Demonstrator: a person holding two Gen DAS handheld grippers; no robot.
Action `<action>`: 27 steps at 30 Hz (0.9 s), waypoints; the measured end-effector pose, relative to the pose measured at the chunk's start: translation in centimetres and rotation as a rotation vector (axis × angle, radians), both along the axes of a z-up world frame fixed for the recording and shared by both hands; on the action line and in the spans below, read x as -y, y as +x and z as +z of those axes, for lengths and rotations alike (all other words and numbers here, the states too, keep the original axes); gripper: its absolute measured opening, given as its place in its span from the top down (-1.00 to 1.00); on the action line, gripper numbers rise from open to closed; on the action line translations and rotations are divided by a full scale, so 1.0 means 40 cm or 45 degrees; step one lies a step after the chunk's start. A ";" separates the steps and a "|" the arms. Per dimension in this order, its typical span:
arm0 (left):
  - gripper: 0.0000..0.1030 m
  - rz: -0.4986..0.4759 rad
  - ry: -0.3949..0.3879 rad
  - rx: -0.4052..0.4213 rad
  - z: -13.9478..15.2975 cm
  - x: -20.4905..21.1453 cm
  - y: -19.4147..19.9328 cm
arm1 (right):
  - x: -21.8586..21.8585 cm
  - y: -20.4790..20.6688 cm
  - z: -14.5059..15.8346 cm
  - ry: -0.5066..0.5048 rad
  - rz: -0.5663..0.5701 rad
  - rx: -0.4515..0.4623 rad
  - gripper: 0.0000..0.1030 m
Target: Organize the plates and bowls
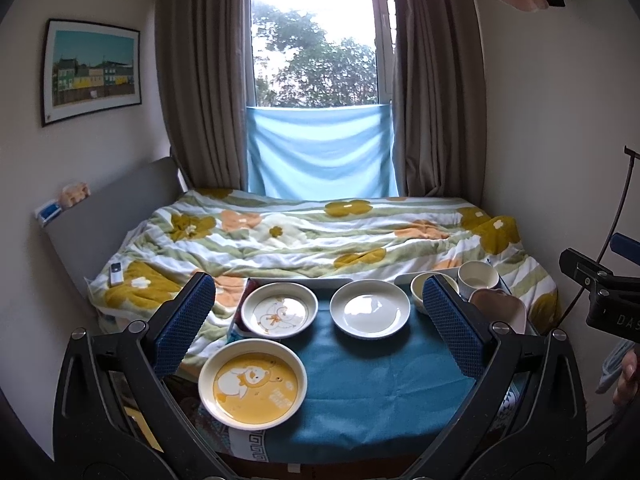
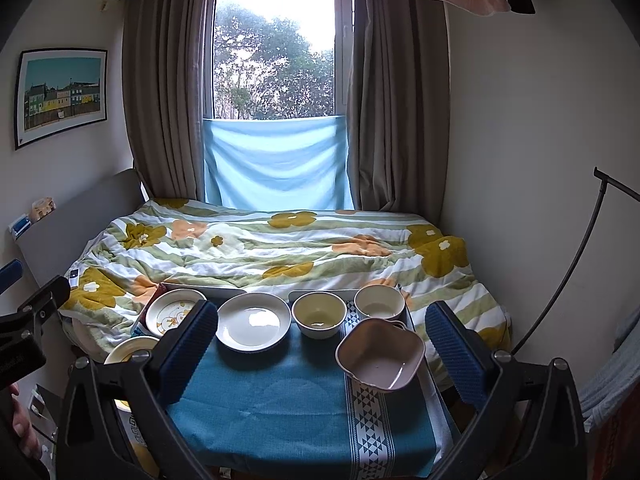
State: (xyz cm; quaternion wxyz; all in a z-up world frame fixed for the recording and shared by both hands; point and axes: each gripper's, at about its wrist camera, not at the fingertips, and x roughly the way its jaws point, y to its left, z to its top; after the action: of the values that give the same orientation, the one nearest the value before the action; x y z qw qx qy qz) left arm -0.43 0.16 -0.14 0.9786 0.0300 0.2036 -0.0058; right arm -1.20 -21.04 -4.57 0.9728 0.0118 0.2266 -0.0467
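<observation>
On teal cloth (image 1: 360, 392), yellow cartoon-printed plate (image 1: 253, 384) sits upright.

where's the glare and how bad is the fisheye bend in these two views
Left wrist: window blown out at the top, glare patch on the white plate, walls and curtains bow outward. Right wrist: same blown window, glare on that plate, dark corners, strong edge bending.

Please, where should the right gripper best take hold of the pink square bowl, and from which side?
Probably grip the pink square bowl by its near wall, coming from above with one finger inside. It sits upright and open, nothing inside, and the open right gripper faces it.
</observation>
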 end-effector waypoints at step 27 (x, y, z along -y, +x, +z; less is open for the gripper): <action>-0.99 -0.017 -0.008 -0.010 -0.001 0.006 0.009 | 0.000 0.003 -0.002 -0.004 -0.003 -0.006 -1.00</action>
State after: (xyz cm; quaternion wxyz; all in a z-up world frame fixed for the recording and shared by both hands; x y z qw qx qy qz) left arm -0.06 -0.08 -0.18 0.9778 0.0282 0.2072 -0.0132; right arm -1.09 -21.03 -4.65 0.9722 0.0103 0.2287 -0.0481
